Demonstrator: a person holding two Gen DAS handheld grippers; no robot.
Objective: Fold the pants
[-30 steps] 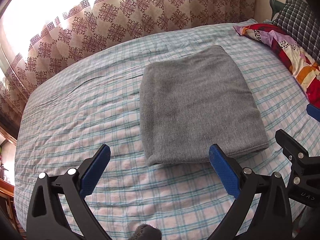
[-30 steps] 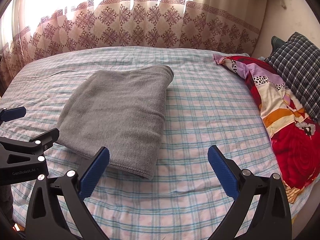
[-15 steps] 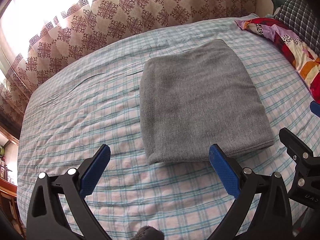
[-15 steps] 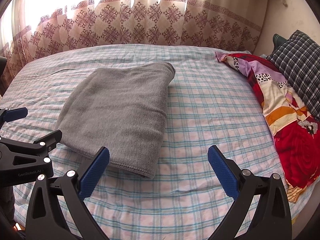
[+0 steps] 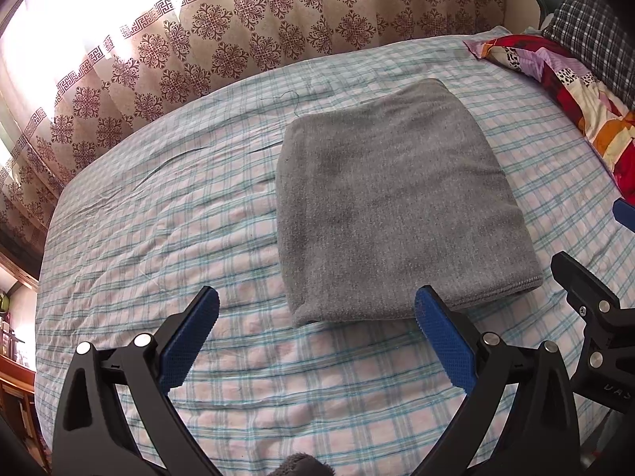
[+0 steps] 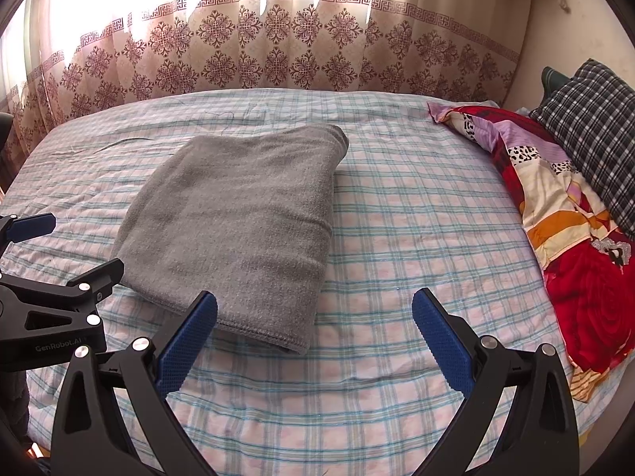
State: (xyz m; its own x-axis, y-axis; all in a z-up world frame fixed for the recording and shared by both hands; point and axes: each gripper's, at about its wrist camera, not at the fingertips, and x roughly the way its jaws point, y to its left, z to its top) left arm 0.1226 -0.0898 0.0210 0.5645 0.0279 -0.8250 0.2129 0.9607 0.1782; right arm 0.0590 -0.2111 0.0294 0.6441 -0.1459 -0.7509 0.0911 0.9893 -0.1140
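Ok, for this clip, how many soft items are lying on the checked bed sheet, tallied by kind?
Folded grey knit pants: 1
Red floral patchwork quilt: 1
Dark plaid pillow: 1
Total: 3
Both the left gripper and the right gripper are open and hold nothing.

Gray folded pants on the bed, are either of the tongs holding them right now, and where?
Nothing is held. Left tongs and right tongs are open above the checked sheet, clear of the pants.
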